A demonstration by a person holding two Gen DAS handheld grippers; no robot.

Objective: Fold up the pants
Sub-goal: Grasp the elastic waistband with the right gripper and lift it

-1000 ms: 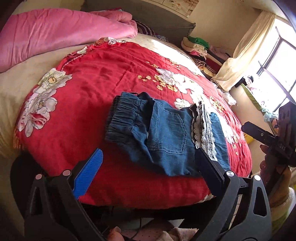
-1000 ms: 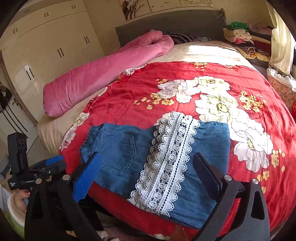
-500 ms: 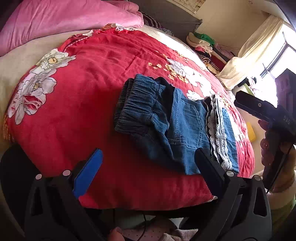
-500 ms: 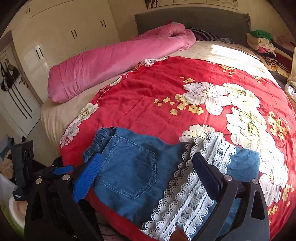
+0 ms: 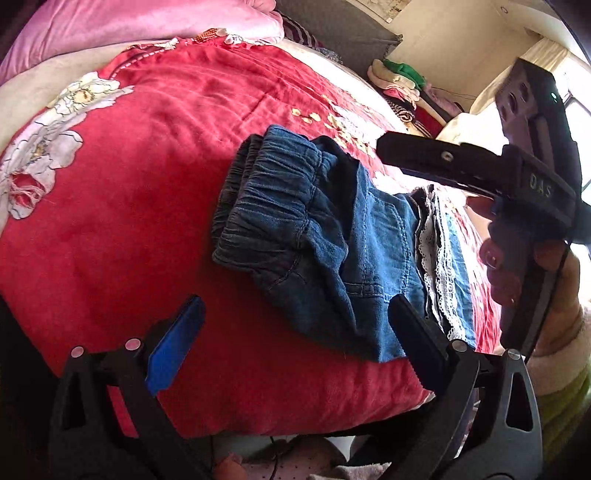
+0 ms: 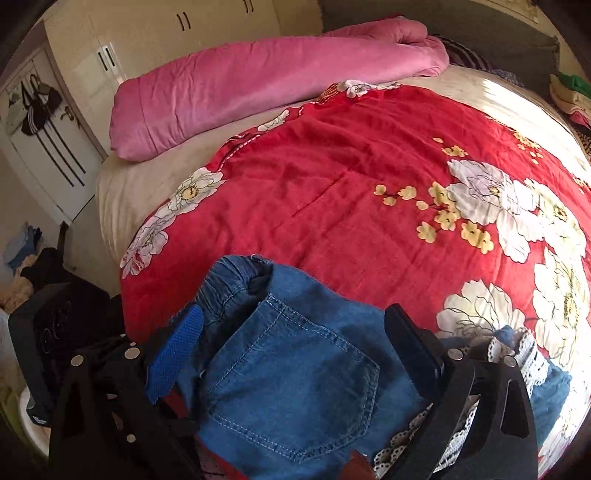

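Folded blue denim pants (image 5: 321,236) with white lace trim (image 5: 439,266) lie near the front edge of a red flowered blanket (image 5: 147,177). The elastic waistband (image 5: 269,199) faces left. My left gripper (image 5: 295,343) is open and empty, just short of the pants' near edge. My right gripper (image 6: 291,350) is open and hovers right over the back pocket (image 6: 295,387), one finger on each side of it. It also shows in the left wrist view (image 5: 461,166), above the pants' right part. The lace trim (image 6: 524,350) lies behind its right finger.
A rolled pink quilt (image 6: 266,81) lies along the far left of the bed. A stack of folded clothes (image 5: 402,85) sits at the far right corner. A grey headboard (image 5: 340,33) stands behind. White wardrobes (image 6: 147,40) and a door (image 6: 48,147) stand to the left.
Both grippers have moved in closer to the pants. The right gripper has swung left, from the lace to above the back pocket. The pants have not moved.
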